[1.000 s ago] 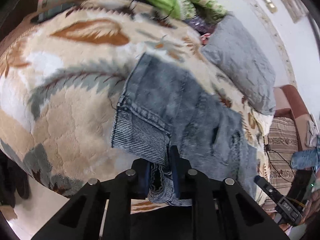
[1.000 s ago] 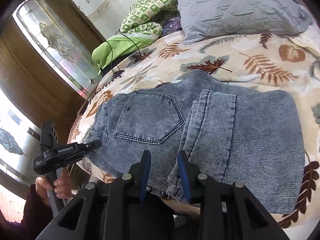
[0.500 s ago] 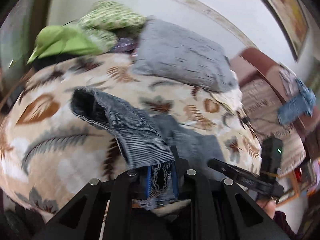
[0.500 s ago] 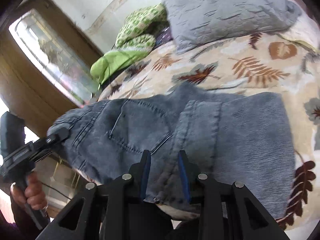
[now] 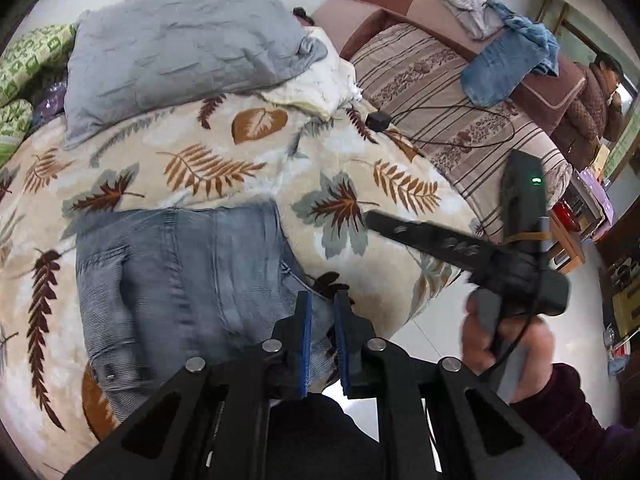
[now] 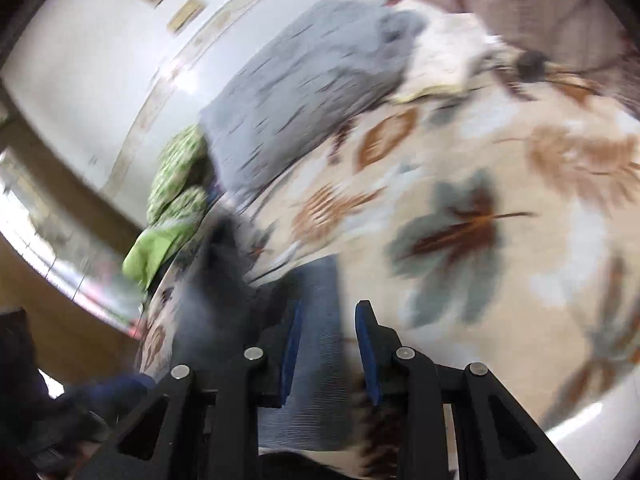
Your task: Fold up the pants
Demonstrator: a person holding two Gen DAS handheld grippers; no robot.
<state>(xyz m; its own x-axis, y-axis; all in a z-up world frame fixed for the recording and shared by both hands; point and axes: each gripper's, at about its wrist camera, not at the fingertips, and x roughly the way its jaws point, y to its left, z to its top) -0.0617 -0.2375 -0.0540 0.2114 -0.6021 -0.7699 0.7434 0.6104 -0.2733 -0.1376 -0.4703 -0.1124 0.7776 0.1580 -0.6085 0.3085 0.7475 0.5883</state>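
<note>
The blue denim pants (image 5: 180,280) lie folded over on the leaf-print blanket (image 5: 240,152), near the bed's front edge. My left gripper (image 5: 322,320) is at their right end with a fold of denim between its blue pads, and its jaws are closing on it. My right gripper (image 5: 372,218), held by a hand (image 5: 492,340), hovers over the blanket to the right of the pants, with nothing seen in it. The right wrist view is blurred: the right gripper (image 6: 326,316) stands open with a strip of denim (image 6: 316,340) showing behind the gap.
A grey pillow (image 5: 180,48) lies at the head of the bed. A striped sofa (image 5: 440,92) to the right carries blue clothes (image 5: 504,68) and a black adapter (image 5: 378,120) with a cable. A person (image 5: 596,104) stands at the far right.
My left gripper carried the pants' end up and across to the right, laying it over the rest. The right gripper swung off the pants to the right, and its view blurred.
</note>
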